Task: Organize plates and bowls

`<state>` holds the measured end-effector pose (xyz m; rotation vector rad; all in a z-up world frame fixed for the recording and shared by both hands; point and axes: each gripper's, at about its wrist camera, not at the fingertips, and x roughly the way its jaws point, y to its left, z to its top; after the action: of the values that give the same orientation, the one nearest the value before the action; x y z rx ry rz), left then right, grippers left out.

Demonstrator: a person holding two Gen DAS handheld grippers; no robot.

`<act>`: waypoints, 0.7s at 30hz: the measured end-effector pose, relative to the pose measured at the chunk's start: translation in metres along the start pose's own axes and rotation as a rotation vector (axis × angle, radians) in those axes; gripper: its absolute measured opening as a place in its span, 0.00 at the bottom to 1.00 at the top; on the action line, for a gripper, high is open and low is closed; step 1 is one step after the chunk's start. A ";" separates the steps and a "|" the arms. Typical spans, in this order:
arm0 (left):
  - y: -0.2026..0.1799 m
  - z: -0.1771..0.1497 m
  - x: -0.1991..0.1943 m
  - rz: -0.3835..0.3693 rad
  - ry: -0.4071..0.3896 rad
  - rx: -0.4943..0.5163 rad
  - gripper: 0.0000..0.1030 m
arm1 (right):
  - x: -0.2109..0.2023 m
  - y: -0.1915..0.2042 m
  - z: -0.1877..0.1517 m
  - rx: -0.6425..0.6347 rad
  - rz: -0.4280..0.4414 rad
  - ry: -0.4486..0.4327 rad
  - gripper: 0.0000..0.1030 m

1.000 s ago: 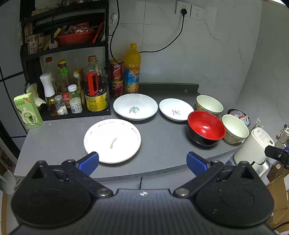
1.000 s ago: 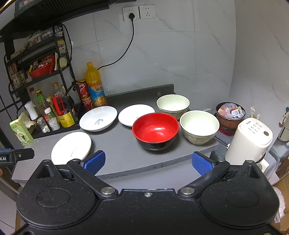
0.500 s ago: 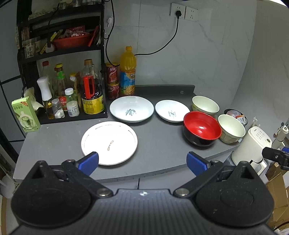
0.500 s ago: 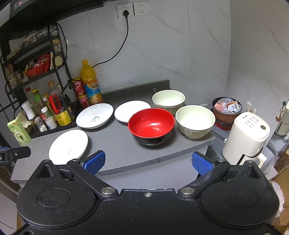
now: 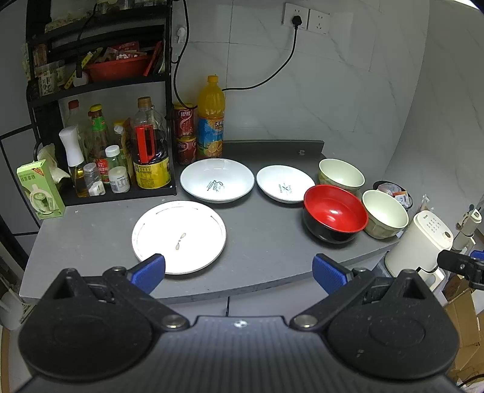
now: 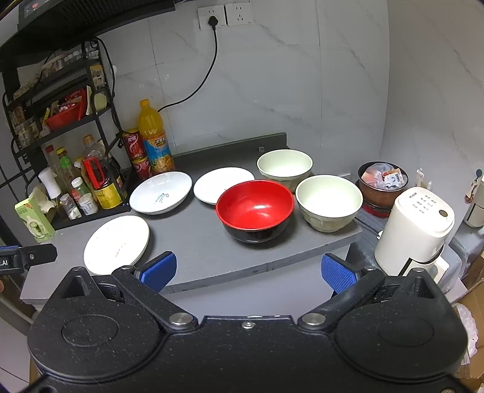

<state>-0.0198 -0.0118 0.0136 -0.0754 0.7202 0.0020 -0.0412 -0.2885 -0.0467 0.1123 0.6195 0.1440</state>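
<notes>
While nothing is stacked yet, left gripper (image 5: 239,270) and right gripper (image 6: 246,270) hover wide open, empty. Next, likely, grasping the flat plate (image 5: 179,235) at eleven o'clock.

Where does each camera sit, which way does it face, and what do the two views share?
Left wrist: sits behind the open left tongs, facing the counter over the flat white plate; the right tongs' tip shows at right.
Right wrist: sits behind the open right tongs, facing the red bowl; the left tongs' tip shows at left.
Shared: all six dishes, the orange juice bottle and the wall socket.
</notes>
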 end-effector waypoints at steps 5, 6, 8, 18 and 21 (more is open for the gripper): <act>-0.001 0.001 0.002 0.001 0.004 -0.007 1.00 | 0.002 -0.001 0.001 -0.015 0.004 0.003 1.00; -0.001 0.001 0.002 0.001 0.005 -0.008 1.00 | 0.003 -0.001 0.002 -0.015 0.001 0.003 1.00; 0.000 0.001 0.002 -0.002 0.005 -0.010 1.00 | 0.004 -0.002 0.003 -0.015 0.004 0.004 1.00; 0.002 0.005 0.008 -0.015 0.004 -0.022 0.99 | 0.008 -0.002 0.005 -0.021 0.003 0.004 1.00; 0.002 0.007 0.009 -0.018 0.000 -0.023 0.99 | 0.009 -0.002 0.007 -0.019 -0.001 0.009 1.00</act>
<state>-0.0088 -0.0097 0.0128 -0.1034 0.7192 -0.0066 -0.0296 -0.2892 -0.0466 0.0926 0.6274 0.1494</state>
